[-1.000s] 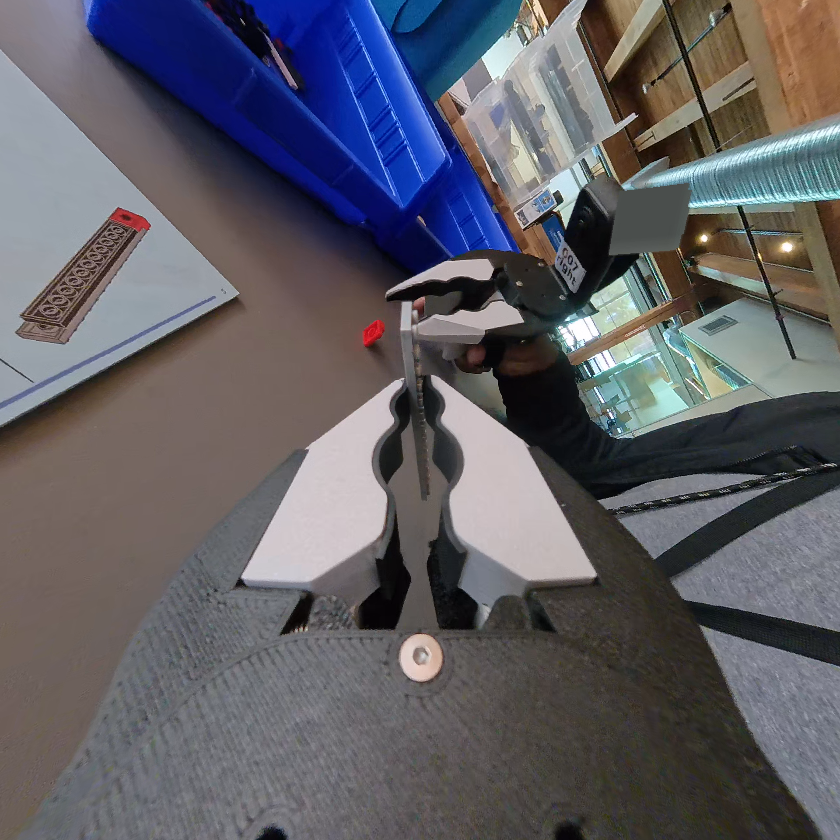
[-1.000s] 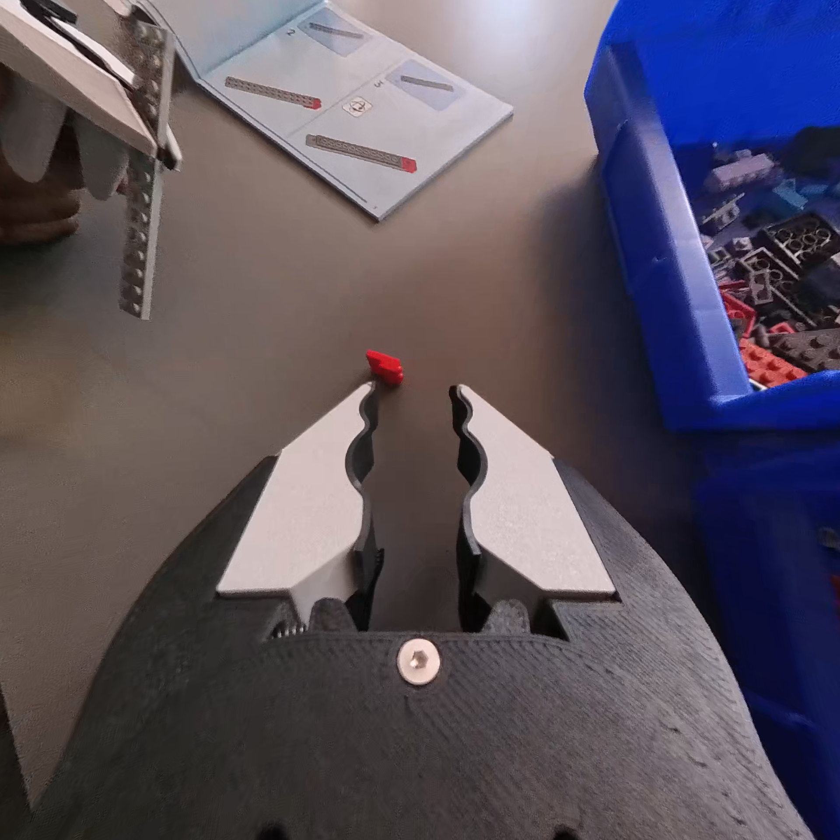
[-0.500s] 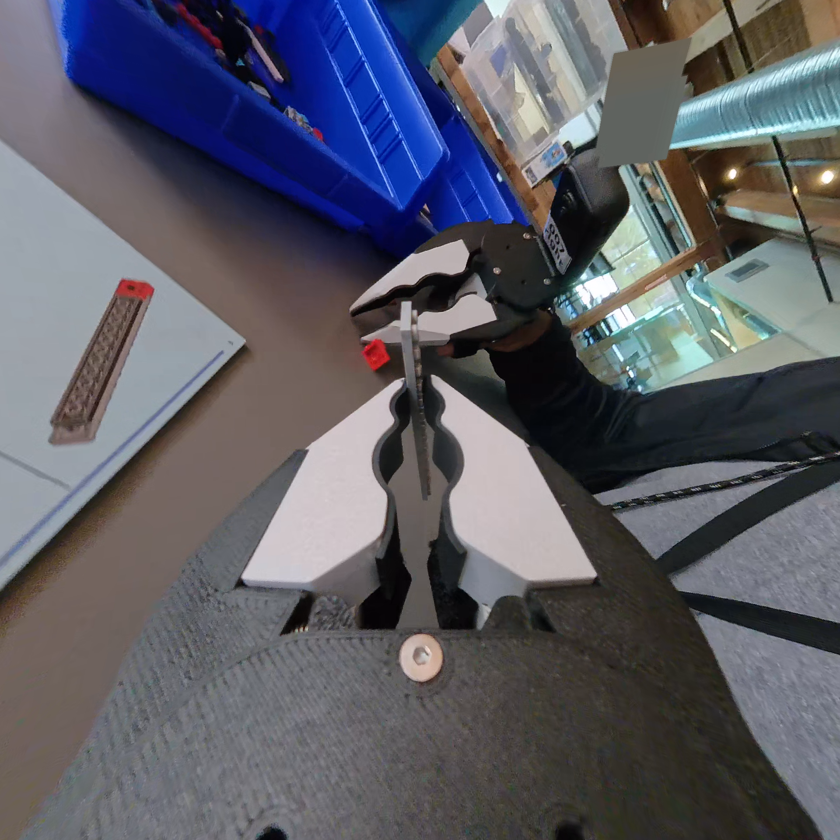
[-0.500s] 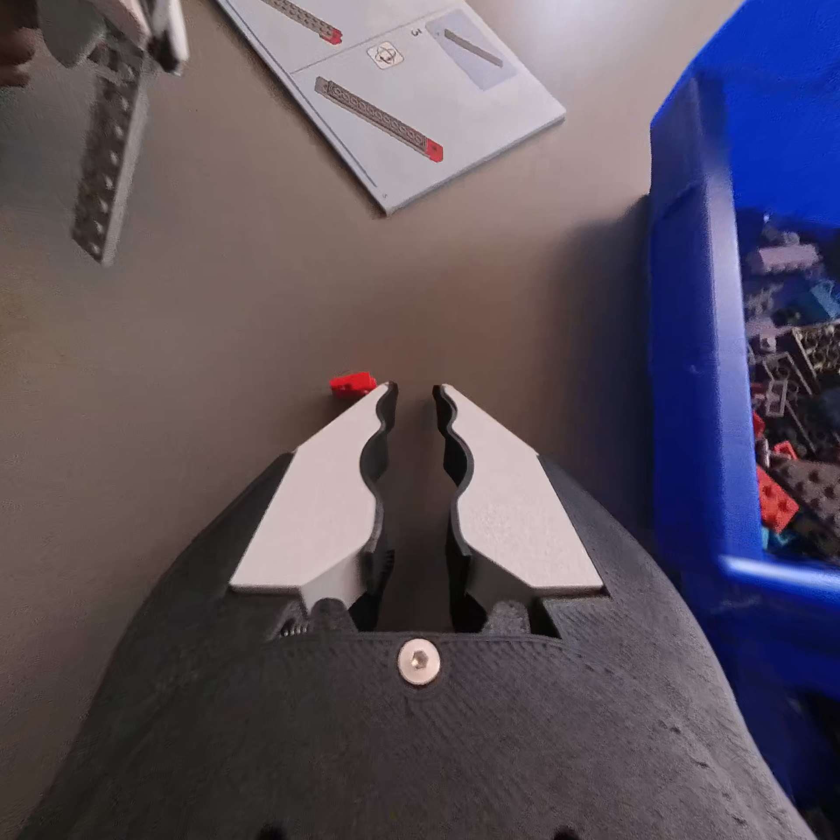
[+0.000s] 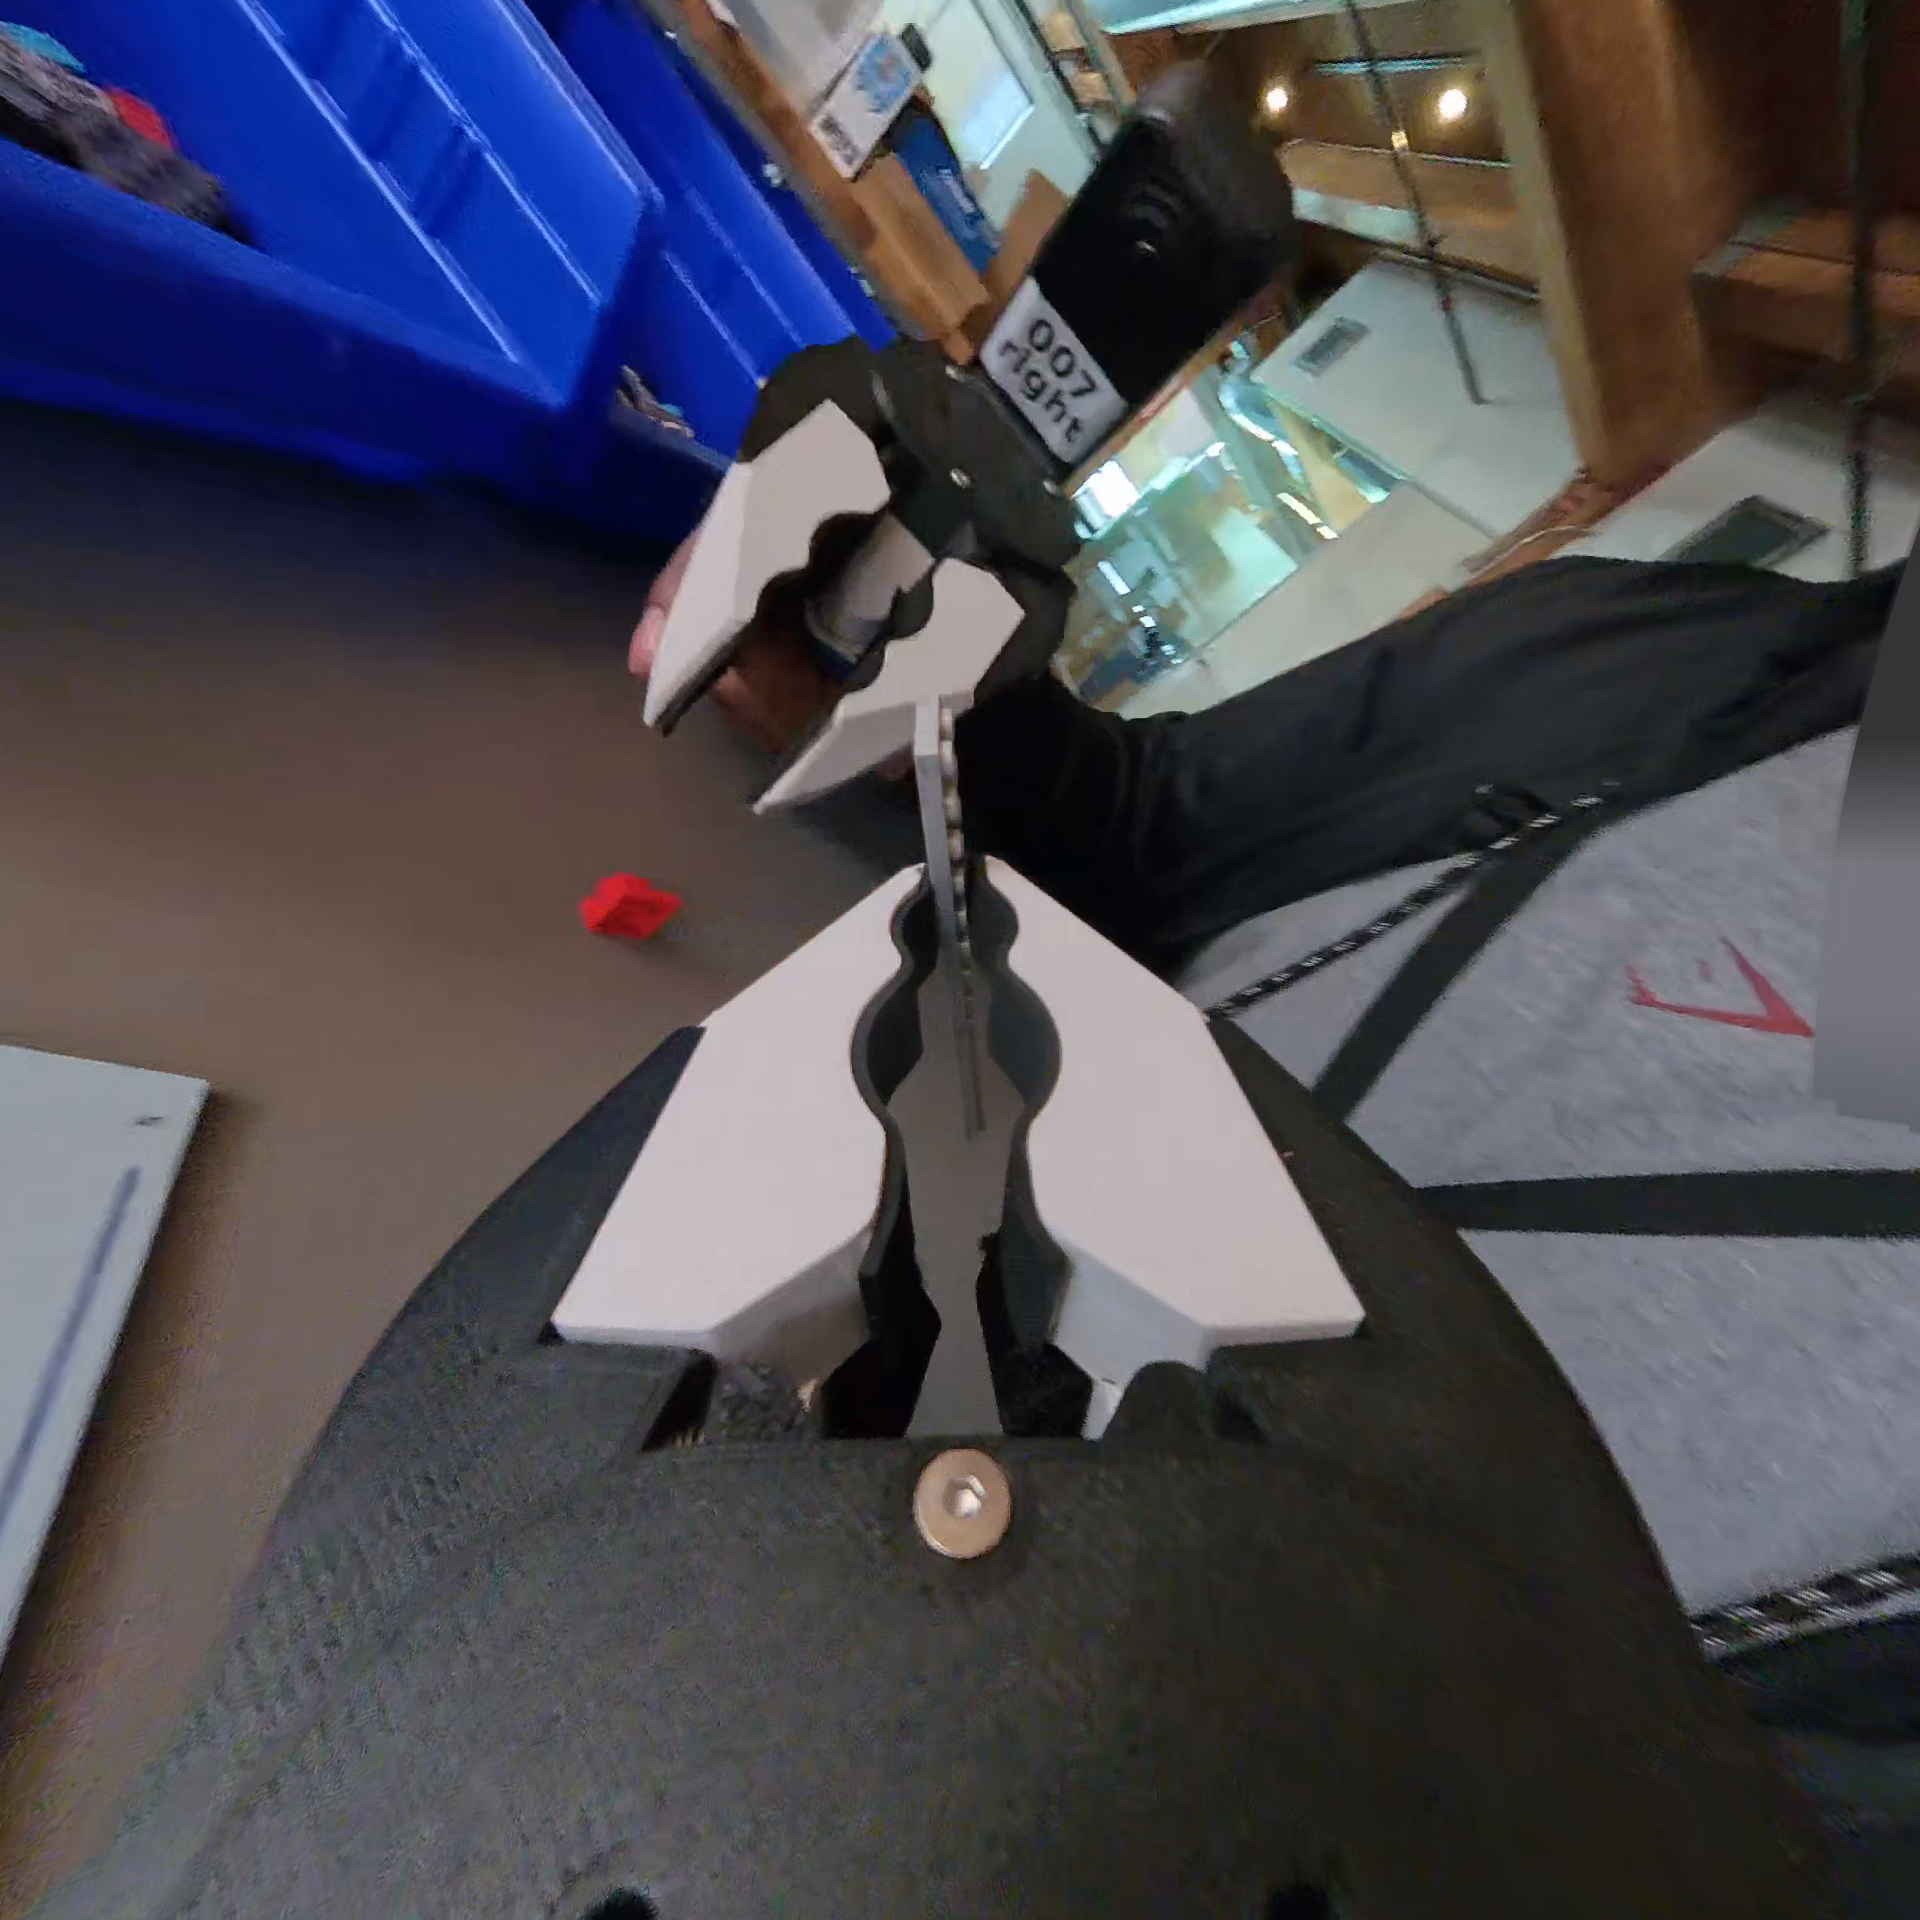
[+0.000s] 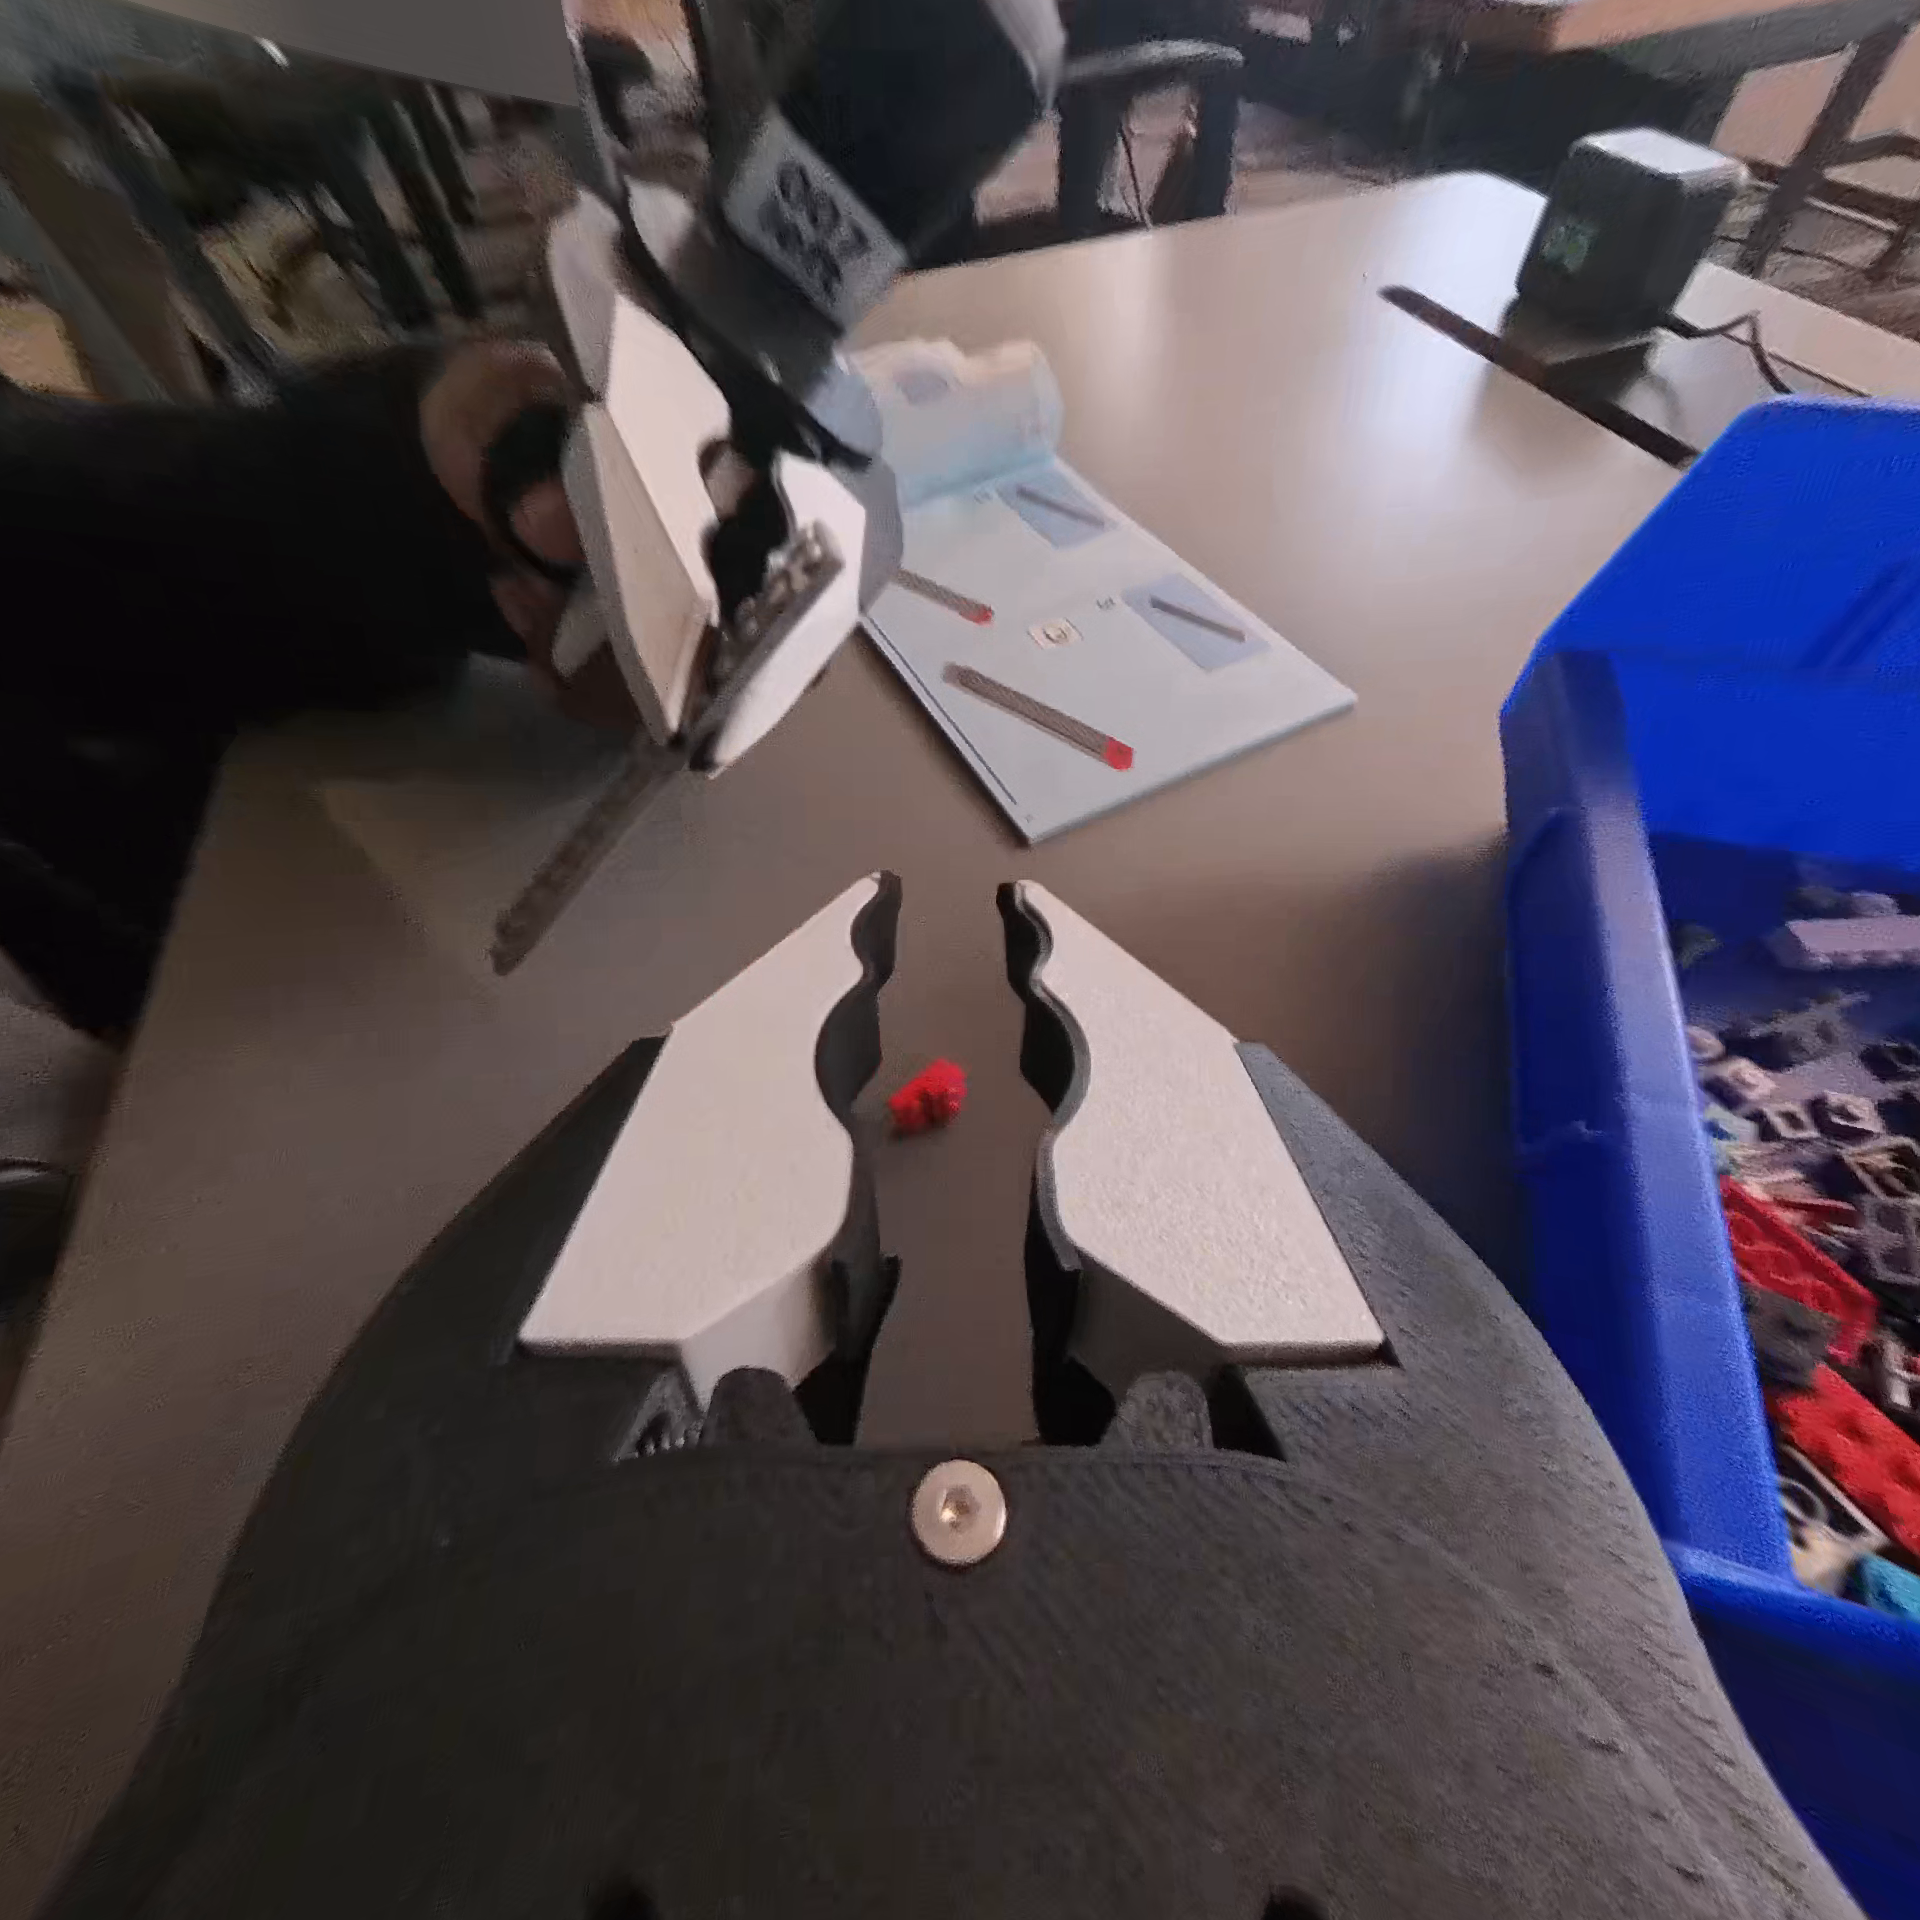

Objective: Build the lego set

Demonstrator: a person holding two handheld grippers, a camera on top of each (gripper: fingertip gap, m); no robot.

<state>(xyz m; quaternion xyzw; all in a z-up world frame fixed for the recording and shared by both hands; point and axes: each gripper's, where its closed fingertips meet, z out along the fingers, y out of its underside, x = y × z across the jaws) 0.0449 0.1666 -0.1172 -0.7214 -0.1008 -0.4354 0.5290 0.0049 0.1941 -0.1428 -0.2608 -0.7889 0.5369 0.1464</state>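
**A:** On the left of the counter [image 6: 312,1039], what have you got?

**B:** My left gripper [image 6: 717,665] hangs above it, jaws pressed tight on a long grey studded plate [image 6: 582,862]. The plate sticks out past the tips, tilted down toward the near left, clear of the surface.

**A:** And in the middle?

**B:** A small red brick [image 6: 928,1093] lies loose on the counter. In my right wrist view it shows in the gap between the jaws of my right gripper [image 6: 948,894], which are spread and pinching nothing. Whether they are low enough to close on it, I cannot tell.

**A:** How far along is the build?

**B:** Early, I judge. The plate is bare as far as I can see, and the red brick is not yet on it. The open instruction booklet [image 6: 1101,665], lying farther back, pictures a long bar with a red end, so picking up the brick and pressing it onto the plate's end seems to be what is left of this step.

**A:** Anything to the right, or in the way?

**B:** A blue bin [image 6: 1621,1039] of mixed bricks stands at the right, near my right gripper. Far right sits a small black device [image 6: 1621,229]. Nothing lies between brick and plate; the bin wall only crowds my right side.
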